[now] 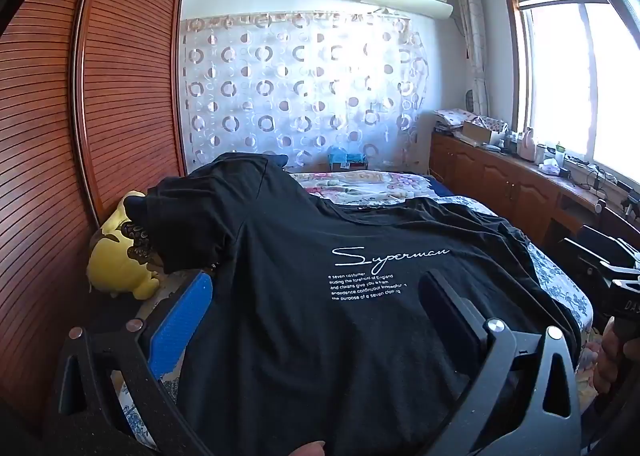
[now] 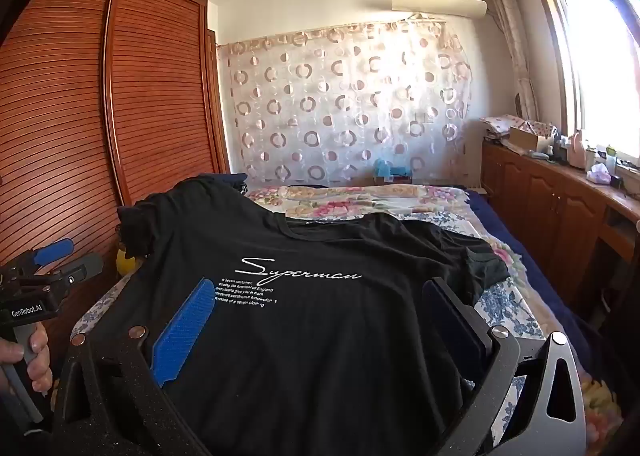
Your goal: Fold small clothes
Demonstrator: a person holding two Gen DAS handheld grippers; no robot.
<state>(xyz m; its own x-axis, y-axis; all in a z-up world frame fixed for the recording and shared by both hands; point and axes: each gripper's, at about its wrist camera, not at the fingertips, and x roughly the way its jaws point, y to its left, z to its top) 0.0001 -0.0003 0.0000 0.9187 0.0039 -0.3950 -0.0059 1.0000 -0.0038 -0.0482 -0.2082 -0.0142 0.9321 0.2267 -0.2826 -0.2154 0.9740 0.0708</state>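
Observation:
A black T-shirt [image 1: 304, 296] with white "Superman" lettering lies front up on the bed, neck towards the far end. Its left sleeve [image 1: 188, 232] is humped up over something at the bed's left edge. My left gripper [image 1: 316, 278] hovers over the shirt's near part, open wide, blue pad [image 1: 180, 320] on the left and black pad [image 1: 448, 308] on the right, gripping nothing. My right gripper [image 2: 320, 284] is likewise open over the same shirt [image 2: 320, 336], a little further right. The right wrist view shows the left gripper [image 2: 76, 256] at its left edge, held in a hand.
A yellow plush toy [image 1: 120, 256] sits by the bed's left edge, against the slatted wooden wardrobe [image 1: 120, 95]. The floral bedsheet [image 2: 360, 195] stretches beyond the shirt. A wooden cabinet [image 2: 560, 207] with clutter runs under the window on the right. A small blue object [image 2: 386, 167] stands at the far end.

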